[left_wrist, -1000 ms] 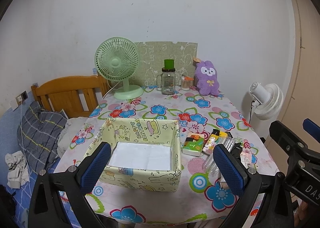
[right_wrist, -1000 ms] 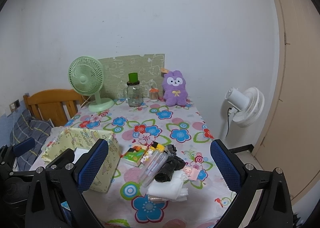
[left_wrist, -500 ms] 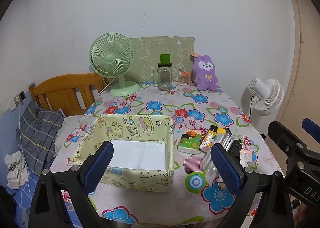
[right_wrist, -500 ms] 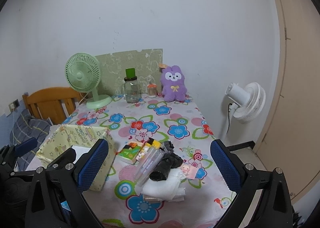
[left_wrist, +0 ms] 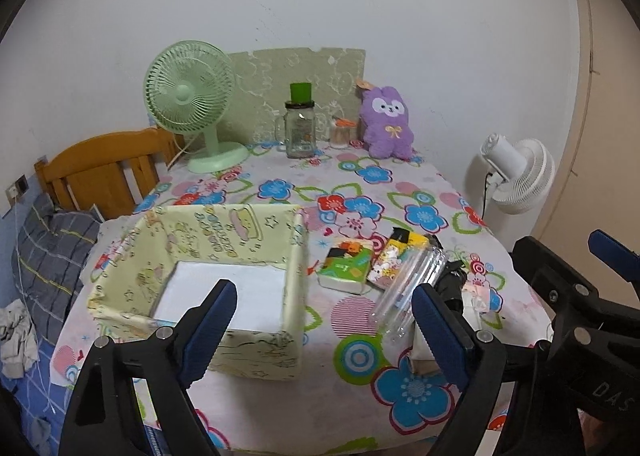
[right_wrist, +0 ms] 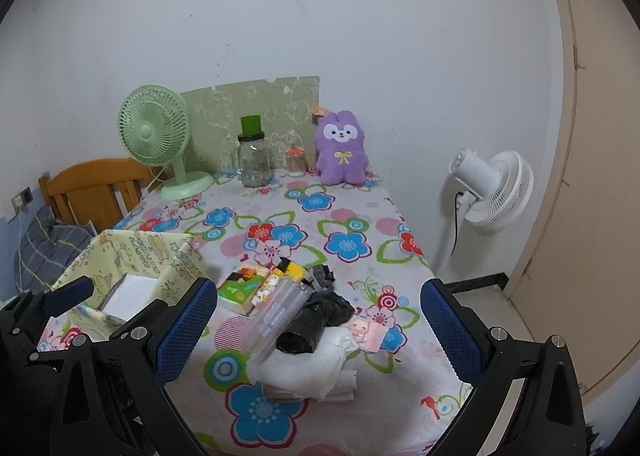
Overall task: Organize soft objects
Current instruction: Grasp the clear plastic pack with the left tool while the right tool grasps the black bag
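A pale yellow fabric box (left_wrist: 224, 244) (right_wrist: 148, 256) with a white bottom stands on the left of the flowered table. To its right lies a heap: a green tissue pack (left_wrist: 346, 264) (right_wrist: 242, 288), a clear plastic packet (left_wrist: 408, 284) (right_wrist: 280, 316), a black bundle (right_wrist: 316, 320), folded white cloth (right_wrist: 312, 368) and a small pink card (right_wrist: 368, 332). A purple plush rabbit (left_wrist: 386, 121) (right_wrist: 340, 147) sits at the back. My left gripper (left_wrist: 324, 332) hovers over the box's near right corner, jaws closing, nothing between them. My right gripper (right_wrist: 320, 332) hangs open above the heap.
At the back stand a green desk fan (left_wrist: 192, 103), a glass jar with a green lid (left_wrist: 300, 131) and a small orange-capped jar (left_wrist: 342, 133). A wooden chair (left_wrist: 100, 171) and bedding are on the left, a white floor fan (right_wrist: 492, 187) on the right.
Both grippers have sunk and come nearer the table. The left gripper's jaws have narrowed a little. Nothing on the table has moved.
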Available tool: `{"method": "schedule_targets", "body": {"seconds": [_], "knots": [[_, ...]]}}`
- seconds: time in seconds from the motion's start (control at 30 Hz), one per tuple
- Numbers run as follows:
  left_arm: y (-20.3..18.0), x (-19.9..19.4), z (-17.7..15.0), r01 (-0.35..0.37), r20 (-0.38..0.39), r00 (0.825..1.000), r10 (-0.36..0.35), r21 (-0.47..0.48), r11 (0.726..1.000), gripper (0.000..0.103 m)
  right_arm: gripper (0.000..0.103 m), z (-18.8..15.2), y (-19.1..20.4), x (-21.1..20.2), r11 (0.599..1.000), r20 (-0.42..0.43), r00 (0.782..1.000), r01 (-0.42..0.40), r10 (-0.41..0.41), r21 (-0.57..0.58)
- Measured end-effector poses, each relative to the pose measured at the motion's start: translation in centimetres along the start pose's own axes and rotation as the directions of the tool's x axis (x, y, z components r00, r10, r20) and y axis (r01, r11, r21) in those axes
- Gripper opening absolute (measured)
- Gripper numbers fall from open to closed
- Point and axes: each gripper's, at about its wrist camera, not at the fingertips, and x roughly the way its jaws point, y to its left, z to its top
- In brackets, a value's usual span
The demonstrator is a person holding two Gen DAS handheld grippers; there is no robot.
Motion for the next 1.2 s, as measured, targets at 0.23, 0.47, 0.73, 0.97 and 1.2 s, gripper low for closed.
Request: {"method": "schedule_targets", "body": {"seconds": [0.23,0.47,0.73,0.97,1.2], "knots": [[-1.9,1.9,-0.4,0.034,-0.049,0.998,-0.032,0.042,0.999,0.083,0.099,-0.8,-0.8,1.8,1.000,-0.040,0.999,0.000,0.001,0.011],[-3.6,3.2,-0.7,0.068,-0.085,0.995,-0.061,0.086,0.994,0.080,0.092,-1.3,-1.4,3.5,1.000,-0.075,0.997,-0.018,0.019,0.013],[-5.0,5.4,-0.9,0.089,-0.135,0.988,-0.075,0.104,0.991,0.073,0.086,-1.7,-1.8,5.4,0.999,-0.130,0.991,-0.033,0.035,0.013],[-6.0,6.9,-1.0,0.087,-0.153,0.986,-0.065,0.138,0.987,0.071,0.083,-2.1,-1.9,7.4,0.998,-0.188,0.980,-0.065,0.068,0.022],[-6.1,8.8,-1.4,0.087,-0.198,0.978,-0.058,0.138,0.987,0.067,0.080,-2.6,-1.5,9.3,0.997,-0.242,0.967,-0.080,0.082,0.017]]}}
